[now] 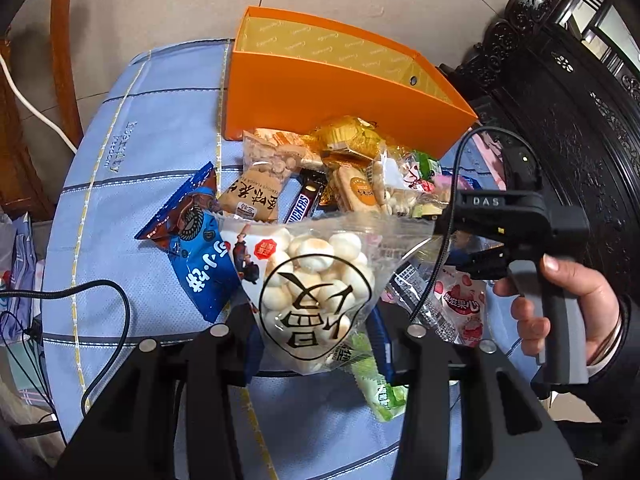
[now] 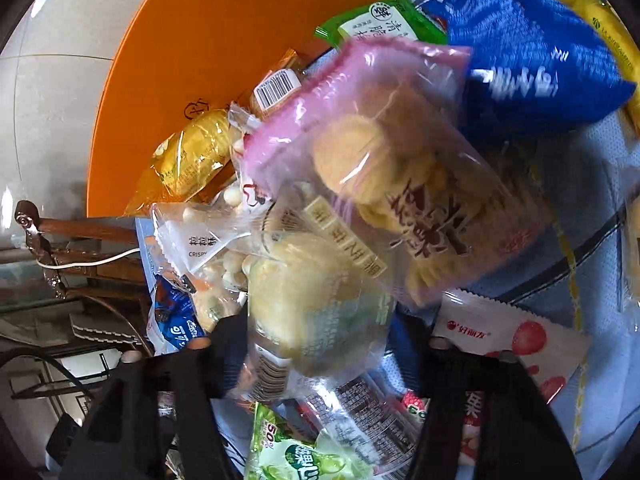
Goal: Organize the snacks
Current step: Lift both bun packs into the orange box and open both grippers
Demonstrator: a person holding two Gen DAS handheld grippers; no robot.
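Observation:
A pile of snack packets lies on a blue tablecloth in front of an orange box lying on its side. My left gripper is shut on a clear bag of white puffs and holds it above the pile. My right gripper is shut on a clear packet of pale yellow biscuits, lifted over the pile; its body shows in the left wrist view. A pink-edged cookie packet and a blue bag lie beyond it. The orange box stands behind.
A Snickers bar, a blue-brown cookie bag, a strawberry candy packet and a green candy packet lie in the pile. A dark carved cabinet stands right; a wooden chair stands left. Cables trail over the cloth.

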